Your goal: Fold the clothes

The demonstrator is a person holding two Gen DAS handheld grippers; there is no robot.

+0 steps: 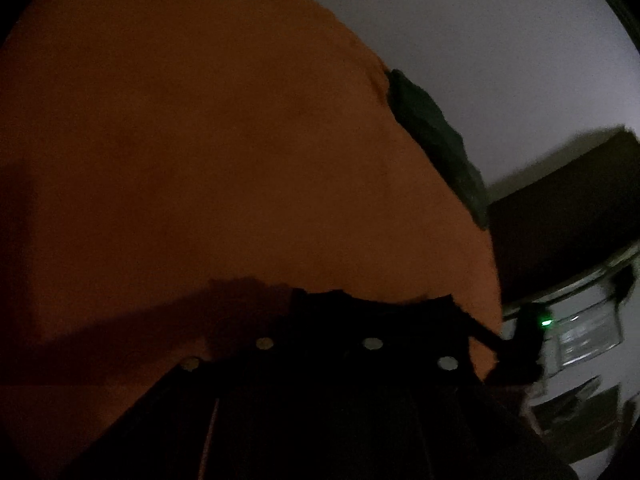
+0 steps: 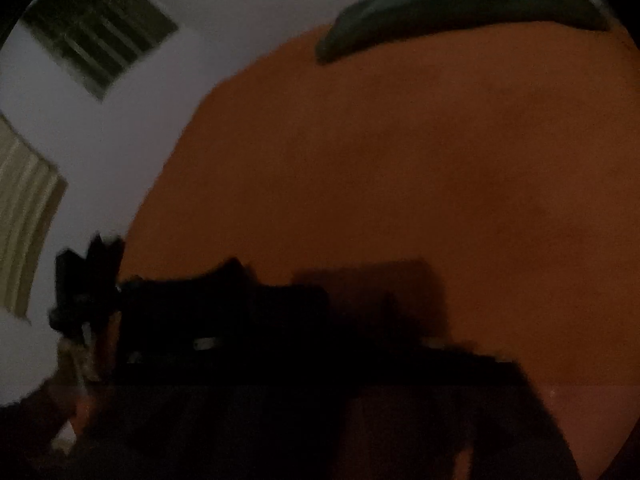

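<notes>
Both tongs are dark shapes low in their views. The left tongs [image 1: 320,320] and the right tongs [image 2: 280,312] lie against a big orange cloth [image 1: 200,140], but it is too dark to tell if they are apart or pinched on it. The orange cloth fills most of each view. A dark green cloth [image 2: 460,4] lies at its far edge, by a pale wall [image 1: 500,40].

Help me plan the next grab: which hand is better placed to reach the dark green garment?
Left, probably: the dark green garment looks nearer in the left wrist view, but sits at the top edge of the right's.
</notes>
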